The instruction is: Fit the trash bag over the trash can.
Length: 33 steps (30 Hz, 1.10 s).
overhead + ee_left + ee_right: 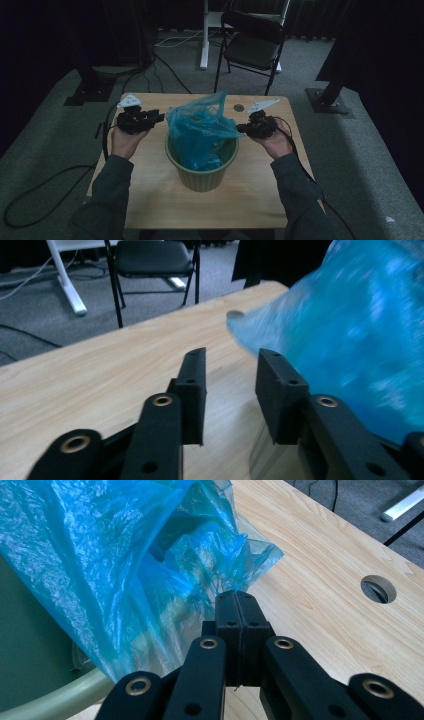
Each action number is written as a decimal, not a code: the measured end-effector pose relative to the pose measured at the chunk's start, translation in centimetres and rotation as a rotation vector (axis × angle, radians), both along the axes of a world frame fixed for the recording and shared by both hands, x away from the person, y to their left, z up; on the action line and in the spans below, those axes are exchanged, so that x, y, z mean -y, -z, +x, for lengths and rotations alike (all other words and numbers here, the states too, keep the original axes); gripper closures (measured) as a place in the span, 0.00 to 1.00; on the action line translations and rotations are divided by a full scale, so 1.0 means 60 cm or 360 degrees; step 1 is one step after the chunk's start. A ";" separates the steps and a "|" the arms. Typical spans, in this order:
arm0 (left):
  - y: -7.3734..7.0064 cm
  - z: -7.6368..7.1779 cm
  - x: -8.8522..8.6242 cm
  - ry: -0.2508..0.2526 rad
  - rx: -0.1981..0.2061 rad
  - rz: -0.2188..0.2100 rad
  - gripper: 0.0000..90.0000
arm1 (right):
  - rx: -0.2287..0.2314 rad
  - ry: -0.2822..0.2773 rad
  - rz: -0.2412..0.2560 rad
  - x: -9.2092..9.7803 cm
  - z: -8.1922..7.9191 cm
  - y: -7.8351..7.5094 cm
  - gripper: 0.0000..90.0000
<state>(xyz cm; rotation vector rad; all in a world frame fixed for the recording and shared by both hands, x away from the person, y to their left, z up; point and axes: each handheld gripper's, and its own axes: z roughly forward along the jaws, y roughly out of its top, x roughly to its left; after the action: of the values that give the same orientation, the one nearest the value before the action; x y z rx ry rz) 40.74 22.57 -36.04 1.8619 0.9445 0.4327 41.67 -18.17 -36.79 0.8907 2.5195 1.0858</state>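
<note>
One bag [125, 555] edge — right fingers [248, 611] pinch.

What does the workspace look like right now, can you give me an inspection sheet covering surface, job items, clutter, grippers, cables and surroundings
Surface: light wooden table, with a round hole near its far right corner.
Job's things: green bin at the table's middle; blue plastic bag sits in it, bunched and rising above the rim, not spread over it.
Clutter: nothing seen.
Grippers: left gripper open, beside the bag, holding nothing; right gripper shut on the bag's edge.
Cables: one trails from each gripper off the table; black cable loops on the floor at left; more run by the far desk leg.
Surroundings: grey carpet, black folding chair beyond the table, dark curtains.
</note>
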 end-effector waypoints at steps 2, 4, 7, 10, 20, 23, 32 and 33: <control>-0.008 0.000 0.000 0.0002 0.0013 -0.0008 0.67 | 0.0003 -0.0002 0.0003 -0.001 0.001 0.000 1.00; -0.015 0.001 0.001 0.0022 0.0023 -0.0022 0.65 | 0.0002 -0.0006 0.0001 -0.003 0.001 -0.001 1.00; -0.023 0.007 0.010 0.0054 0.0013 -0.0029 0.60 | 0.0000 -0.0009 0.0001 -0.007 0.001 -0.001 1.00; -0.023 0.017 0.024 0.0072 -0.0020 -0.0012 0.58 | 0.0003 -0.0014 0.0003 -0.009 0.001 -0.002 1.00; 0.000 0.048 0.052 0.0110 -0.0175 0.0026 0.93 | 0.0000 -0.0026 0.0001 -0.010 0.001 -0.003 1.00; 0.005 0.047 0.048 0.0122 -0.0183 0.0031 0.99 | -0.0001 -0.0021 0.0007 -0.005 0.000 -0.001 1.00; 0.030 0.029 0.027 0.0129 -0.0232 0.0061 1.00 | -0.0026 -0.0029 0.0006 0.000 -0.008 0.013 1.00; 0.033 0.024 0.021 0.0125 -0.0228 0.0056 1.00 | -0.0029 -0.0032 0.0001 0.002 -0.010 0.015 1.00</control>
<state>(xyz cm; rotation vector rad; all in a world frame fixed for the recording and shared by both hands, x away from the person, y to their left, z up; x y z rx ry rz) 42.20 21.30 -38.01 1.9754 0.9603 0.2729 41.04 -18.27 -37.69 0.8816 2.5483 1.0894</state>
